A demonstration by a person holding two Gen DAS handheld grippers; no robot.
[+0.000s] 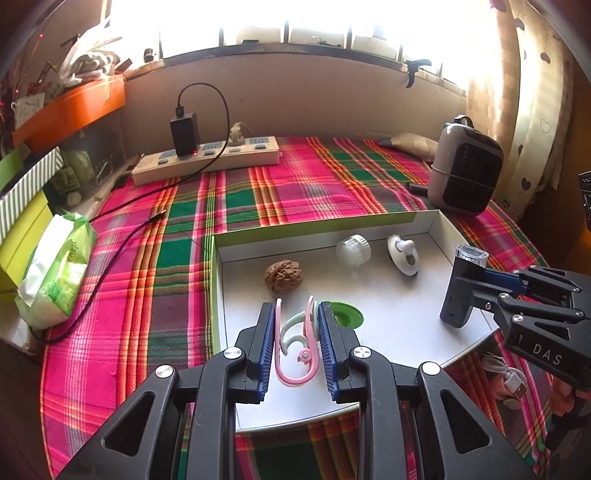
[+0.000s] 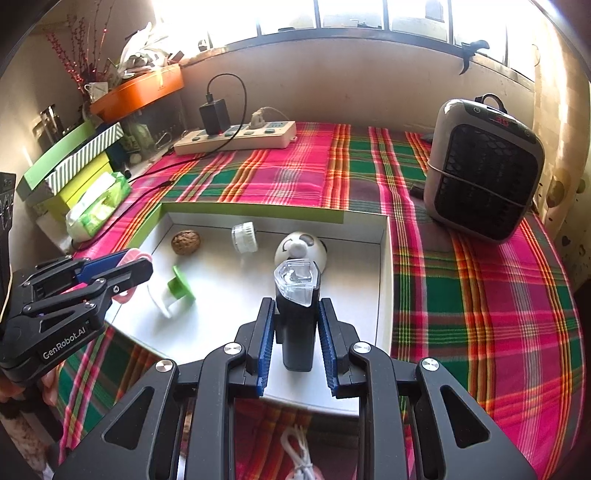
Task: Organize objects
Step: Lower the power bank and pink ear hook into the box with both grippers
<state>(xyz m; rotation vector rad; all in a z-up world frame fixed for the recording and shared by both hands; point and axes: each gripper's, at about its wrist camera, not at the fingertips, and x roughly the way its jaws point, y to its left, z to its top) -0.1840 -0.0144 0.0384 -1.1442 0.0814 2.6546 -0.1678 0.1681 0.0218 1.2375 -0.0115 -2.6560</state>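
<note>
The tablecloth [image 1: 303, 192] is woven plaid cloth. The box [image 2: 384, 280] looks like matt cardboard. The walnut [image 1: 283, 276] is rough and wrinkled; the black device [image 2: 297, 325] seems smooth plastic with a clear glossy cap.

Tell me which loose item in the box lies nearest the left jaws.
The green-and-white piece, right beside the left gripper; the walnut, ribbed cap and white knob sit farther back.

From my remote station, I see harsh daylight flooding through a barred window [image 2: 369, 16] above a beige wall [image 1: 314, 96]. A pink-and-green plaid cloth [image 2: 480, 295] covers the table, a heart-patterned curtain [image 1: 532, 110] hangs at right, and stacked boxes [image 2: 70, 166] crowd the left.
</note>
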